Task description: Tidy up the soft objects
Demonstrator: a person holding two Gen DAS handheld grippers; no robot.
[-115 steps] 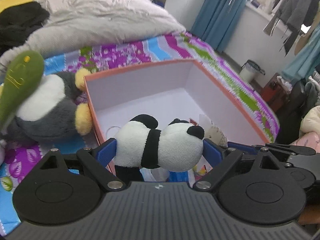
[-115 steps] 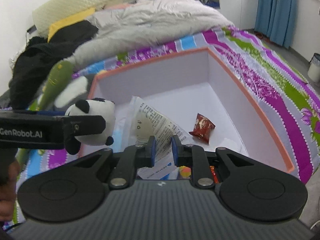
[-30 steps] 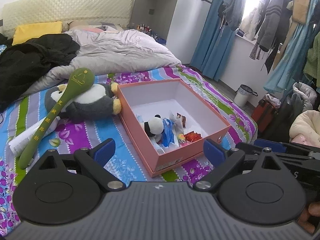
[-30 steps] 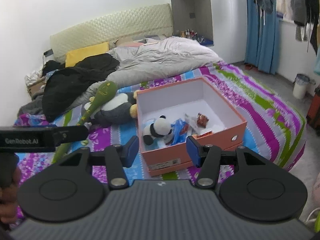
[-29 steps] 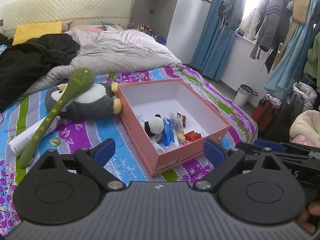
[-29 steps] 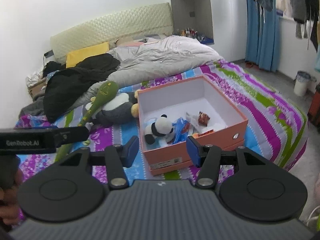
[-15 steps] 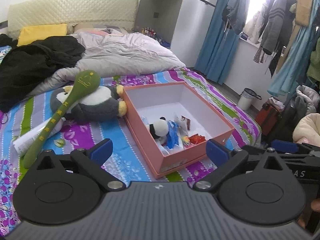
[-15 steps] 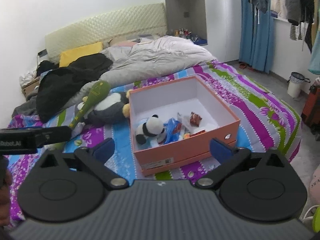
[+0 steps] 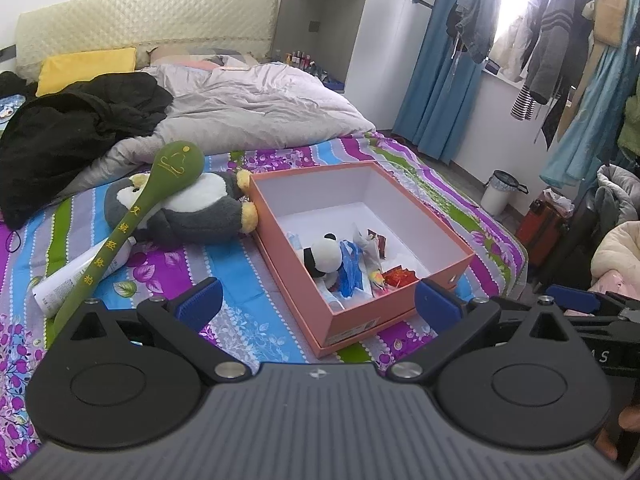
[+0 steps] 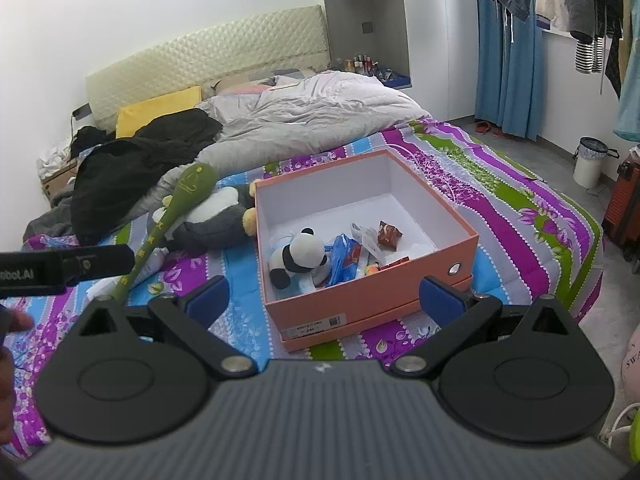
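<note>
An orange box [image 9: 352, 322] [image 10: 352, 300] sits on the striped bedspread. A small panda plush [image 9: 322, 258] [image 10: 300, 258] lies inside it with blue and white wrappers and a red snack packet [image 10: 388, 234]. A grey penguin plush [image 9: 200, 208] [image 10: 212, 216] lies left of the box, with a green plush spoon [image 9: 136, 216] [image 10: 176, 204] across it. My left gripper [image 9: 318, 304] is open and empty, held back from the box. My right gripper [image 10: 324, 298] is open and empty, also held back from the box.
A white tube [image 9: 80, 276] lies by the spoon handle. A grey duvet [image 9: 256, 116] and black clothes [image 9: 72, 128] cover the head of the bed. A white bin [image 9: 498, 194] and an orange suitcase [image 9: 542, 224] stand on the floor at right, below hanging clothes.
The left gripper let go of the panda plush, which now lies in the box. Both grippers drew back from the box. The right gripper opened wide.
</note>
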